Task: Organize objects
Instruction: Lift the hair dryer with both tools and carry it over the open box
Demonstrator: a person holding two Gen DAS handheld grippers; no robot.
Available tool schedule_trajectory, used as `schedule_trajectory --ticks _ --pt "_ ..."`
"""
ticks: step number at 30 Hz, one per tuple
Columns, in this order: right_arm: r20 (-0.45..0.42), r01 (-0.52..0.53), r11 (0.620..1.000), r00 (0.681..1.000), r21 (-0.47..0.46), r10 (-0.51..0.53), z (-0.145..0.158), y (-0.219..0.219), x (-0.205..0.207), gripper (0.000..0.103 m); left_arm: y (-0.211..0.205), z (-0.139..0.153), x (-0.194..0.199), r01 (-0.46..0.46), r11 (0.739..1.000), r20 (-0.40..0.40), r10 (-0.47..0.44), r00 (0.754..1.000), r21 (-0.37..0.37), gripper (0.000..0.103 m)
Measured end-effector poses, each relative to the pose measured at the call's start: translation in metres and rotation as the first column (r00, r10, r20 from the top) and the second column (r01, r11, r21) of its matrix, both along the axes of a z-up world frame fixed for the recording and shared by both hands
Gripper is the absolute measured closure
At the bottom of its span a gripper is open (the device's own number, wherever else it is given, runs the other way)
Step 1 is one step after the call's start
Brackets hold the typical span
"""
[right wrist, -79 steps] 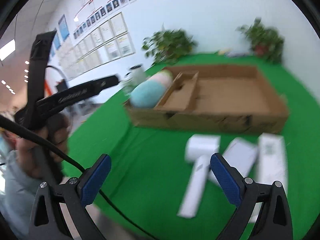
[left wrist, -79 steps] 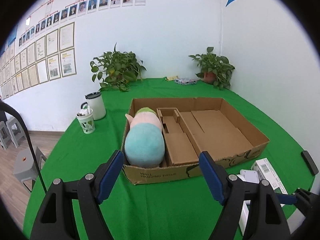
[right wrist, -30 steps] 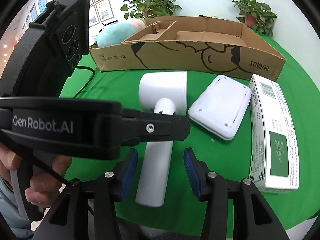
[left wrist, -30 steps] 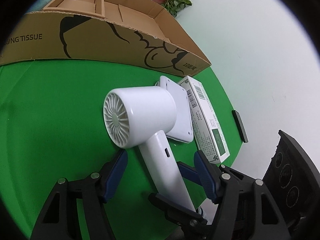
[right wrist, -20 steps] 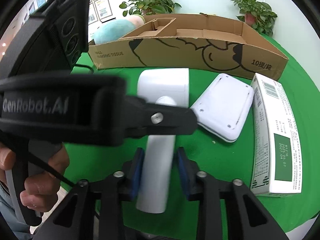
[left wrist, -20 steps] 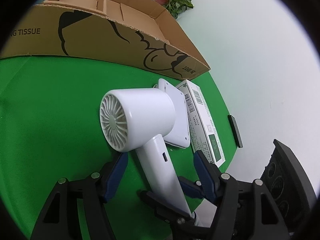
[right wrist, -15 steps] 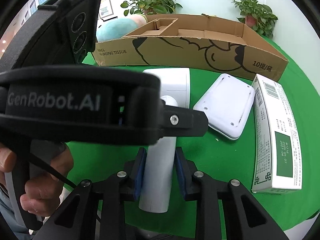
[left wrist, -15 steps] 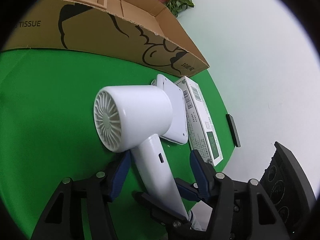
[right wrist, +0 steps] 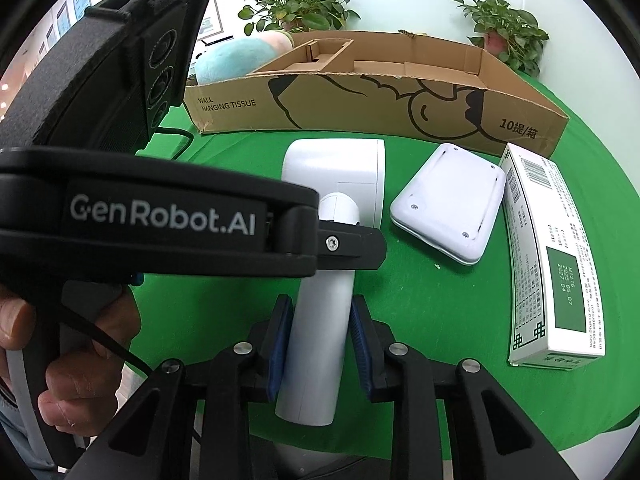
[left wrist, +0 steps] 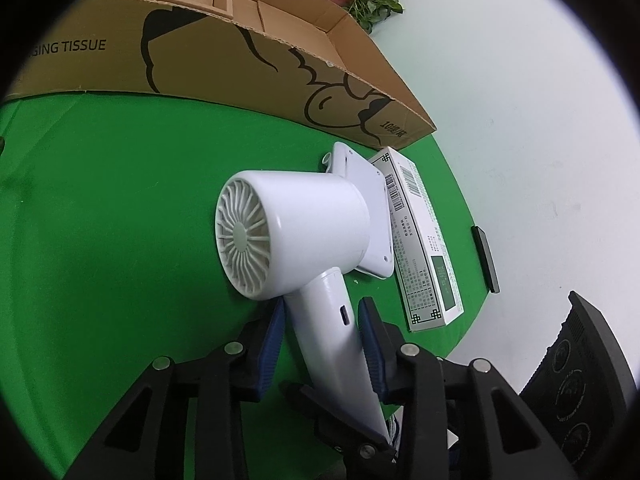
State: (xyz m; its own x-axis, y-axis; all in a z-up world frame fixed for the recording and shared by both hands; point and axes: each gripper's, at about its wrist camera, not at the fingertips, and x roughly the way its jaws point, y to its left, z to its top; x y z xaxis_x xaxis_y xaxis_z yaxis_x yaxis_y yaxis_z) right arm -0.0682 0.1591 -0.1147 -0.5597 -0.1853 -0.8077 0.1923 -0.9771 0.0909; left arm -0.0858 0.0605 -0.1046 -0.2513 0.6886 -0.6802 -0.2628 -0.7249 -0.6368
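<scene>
A white hair dryer lies on the green tablecloth in front of the cardboard box, its handle pointing toward me. My right gripper is shut on the lower part of the handle, both blue pads pressed flat against its sides. My left gripper straddles the handle just below the dryer's head. Its jaws are closing with the handle between them, and a thin gap still shows at the pads. In the right wrist view the left gripper's black body crosses over the handle and hides part of the dryer's neck.
A flat white device and a long white and green carton lie right of the dryer. A teal plush toy sits in the box's left end. A black slab lies near the table's right edge. A hand holds the left gripper.
Both grippers came down from open air to the dryer's handle. The right jaws shut on it, and the left jaws have narrowed steadily around its upper part.
</scene>
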Motion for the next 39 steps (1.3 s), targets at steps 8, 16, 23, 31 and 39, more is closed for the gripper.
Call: schedule_trajectory --ticks 8,16,23,31,39 --pt "-0.058 0.004 1.000 0.998 -0.026 -0.005 0.019 0.004 0.011 0.076 0.002 0.025 0.000 -0.020 1.000 -0.057 0.019 0.998 -0.017 0.068" --pt "-0.085 0.004 0.999 0.996 -0.042 -0.008 0.030 0.007 0.010 0.076 0.006 0.039 0.000 -0.030 0.999 -0.080 0.028 0.996 -0.028 0.069" --pt "-0.116 0.003 0.999 0.993 -0.048 -0.009 0.040 0.005 0.007 0.076 0.009 0.054 -0.005 -0.039 0.999 -0.118 0.035 0.992 -0.031 0.069" --pt "-0.168 0.003 0.998 0.986 -0.055 -0.012 0.061 0.005 -0.008 0.076 0.007 0.077 -0.011 -0.036 0.998 -0.167 0.029 0.985 -0.044 0.069" --pt "-0.184 -0.003 0.998 0.983 -0.057 -0.007 0.070 0.005 -0.025 0.076 0.004 0.089 -0.017 -0.040 0.998 -0.184 0.031 0.982 -0.047 0.069"
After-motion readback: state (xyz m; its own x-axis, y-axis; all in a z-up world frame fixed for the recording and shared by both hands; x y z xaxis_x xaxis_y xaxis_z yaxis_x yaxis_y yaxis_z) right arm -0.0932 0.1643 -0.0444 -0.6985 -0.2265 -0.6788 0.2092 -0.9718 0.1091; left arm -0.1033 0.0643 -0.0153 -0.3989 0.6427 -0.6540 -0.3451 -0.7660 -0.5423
